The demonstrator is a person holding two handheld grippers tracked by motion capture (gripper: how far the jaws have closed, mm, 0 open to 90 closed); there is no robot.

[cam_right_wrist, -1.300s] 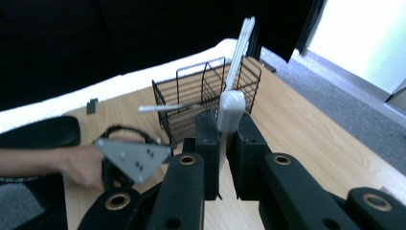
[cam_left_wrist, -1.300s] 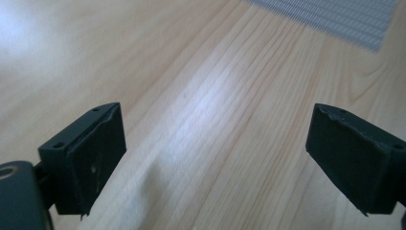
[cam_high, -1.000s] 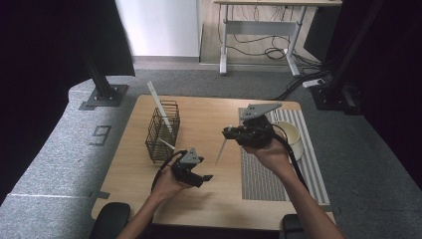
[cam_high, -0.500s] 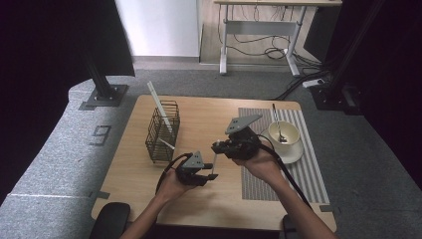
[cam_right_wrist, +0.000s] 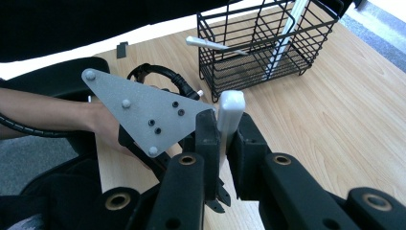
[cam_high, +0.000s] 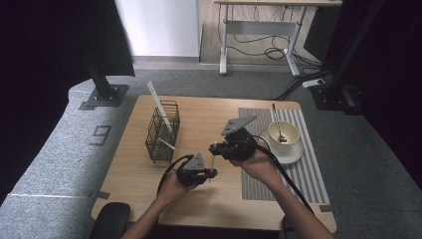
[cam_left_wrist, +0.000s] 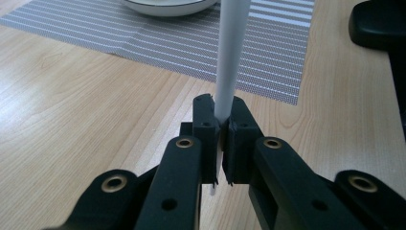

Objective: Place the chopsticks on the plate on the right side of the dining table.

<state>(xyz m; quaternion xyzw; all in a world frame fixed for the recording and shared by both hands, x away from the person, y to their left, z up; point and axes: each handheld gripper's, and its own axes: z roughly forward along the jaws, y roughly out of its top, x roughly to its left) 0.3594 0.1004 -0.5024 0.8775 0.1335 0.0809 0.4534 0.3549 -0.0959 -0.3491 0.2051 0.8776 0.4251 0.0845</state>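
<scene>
**Both claws on one white stick: handoff could get awkward**

The left gripper [cam_high: 211, 173] and the right gripper [cam_high: 213, 148] both pinch the same white stick [cam_left_wrist: 229, 62], jaws pressed tight on it, near the tabletop's front edge. If either hand twists or pulls first, I'd guess the stick bends or slips sideways. The wire basket [cam_high: 162, 132] sits toward the left edge with two more sticks in it. The cup [cam_high: 284, 133] and saucer rest on the striped mat [cam_high: 308, 169].
</scene>
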